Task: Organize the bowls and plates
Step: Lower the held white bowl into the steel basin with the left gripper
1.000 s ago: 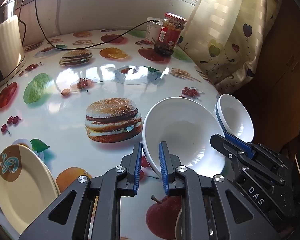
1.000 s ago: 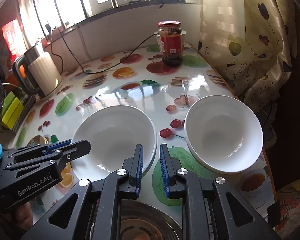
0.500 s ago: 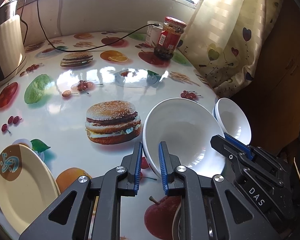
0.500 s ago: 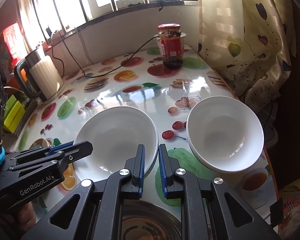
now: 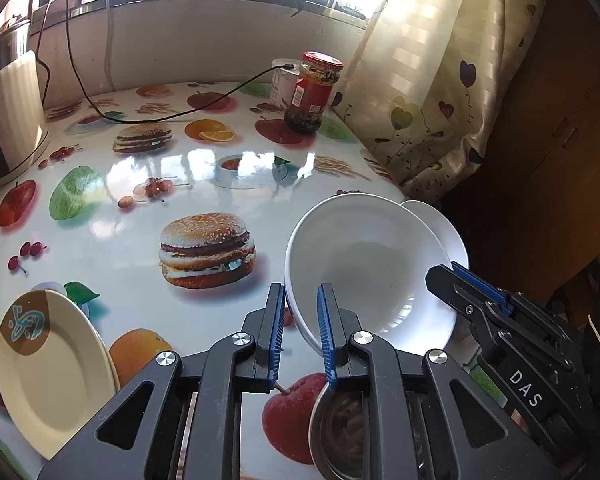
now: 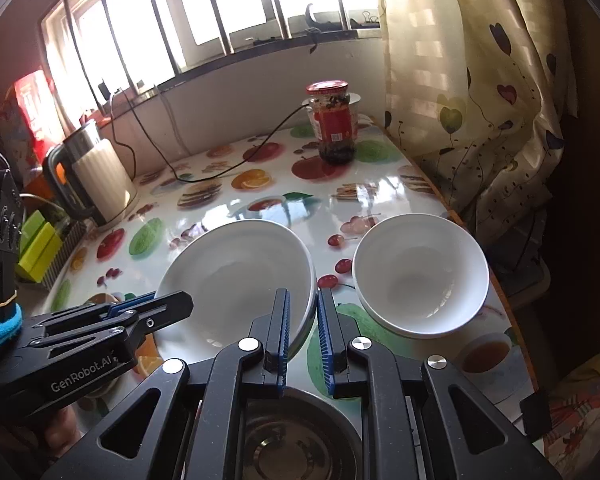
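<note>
Left wrist view, read from 9 o'clock across to 3 o'clock. A cream plate (image 5: 52, 368) lies at 8 o'clock on the fruit-printed table (image 5: 112, 248). At centre, your left gripper (image 5: 301, 294) is drawn narrow, its blue pads pinching the near rim of the large white bowl (image 5: 364, 264), which sits tilted. A steel bowl (image 5: 340, 432) shows beneath the fingers at 6 o'clock, and a red-lidded jar (image 5: 314, 92) stands well apart at 12 o'clock. At 3 o'clock your right gripper (image 5: 444, 274) clamps the opposite rim of the same bowl, and the small white bowl (image 5: 440, 228) shows just behind it.

Right wrist view: a kettle (image 6: 96, 176) stands at 10 o'clock. The large white bowl is at centre, gripped on both sides. The small white bowl rests on the table at 3 o'clock, near the large one but apart from it.
</note>
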Motion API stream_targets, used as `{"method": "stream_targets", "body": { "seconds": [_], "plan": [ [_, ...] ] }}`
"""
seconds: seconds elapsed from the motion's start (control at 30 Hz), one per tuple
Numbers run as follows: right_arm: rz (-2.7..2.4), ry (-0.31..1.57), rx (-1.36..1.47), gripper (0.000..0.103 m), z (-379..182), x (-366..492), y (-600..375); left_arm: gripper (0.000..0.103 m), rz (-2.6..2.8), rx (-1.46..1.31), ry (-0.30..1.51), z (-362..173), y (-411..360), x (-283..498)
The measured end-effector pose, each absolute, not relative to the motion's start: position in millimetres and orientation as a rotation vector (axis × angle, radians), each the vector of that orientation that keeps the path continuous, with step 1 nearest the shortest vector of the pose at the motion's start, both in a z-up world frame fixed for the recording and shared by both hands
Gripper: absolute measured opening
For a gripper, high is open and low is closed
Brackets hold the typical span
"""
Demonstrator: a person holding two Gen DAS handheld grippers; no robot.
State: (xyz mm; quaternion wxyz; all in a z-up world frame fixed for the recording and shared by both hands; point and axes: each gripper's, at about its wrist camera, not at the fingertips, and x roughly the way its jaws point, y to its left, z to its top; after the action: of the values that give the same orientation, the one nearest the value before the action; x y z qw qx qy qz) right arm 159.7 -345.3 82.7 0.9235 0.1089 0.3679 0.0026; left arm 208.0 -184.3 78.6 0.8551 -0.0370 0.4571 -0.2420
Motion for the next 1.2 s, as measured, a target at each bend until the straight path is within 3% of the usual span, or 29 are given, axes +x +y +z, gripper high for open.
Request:
{"method": "stream_targets", "body": {
  "seconds": [0.57, 1.2],
  "plan": [
    [-0.040, 0.721, 0.243, 0.014, 97, 95, -341, 0.017, -0.585, -0.080, 0.961, 85, -184, 157],
    [-0.078, 0.780, 0.284, 0.014, 67, 55, -336, 0.017, -0.597, -0.057, 1.048, 59, -185, 129]
  ]
}}
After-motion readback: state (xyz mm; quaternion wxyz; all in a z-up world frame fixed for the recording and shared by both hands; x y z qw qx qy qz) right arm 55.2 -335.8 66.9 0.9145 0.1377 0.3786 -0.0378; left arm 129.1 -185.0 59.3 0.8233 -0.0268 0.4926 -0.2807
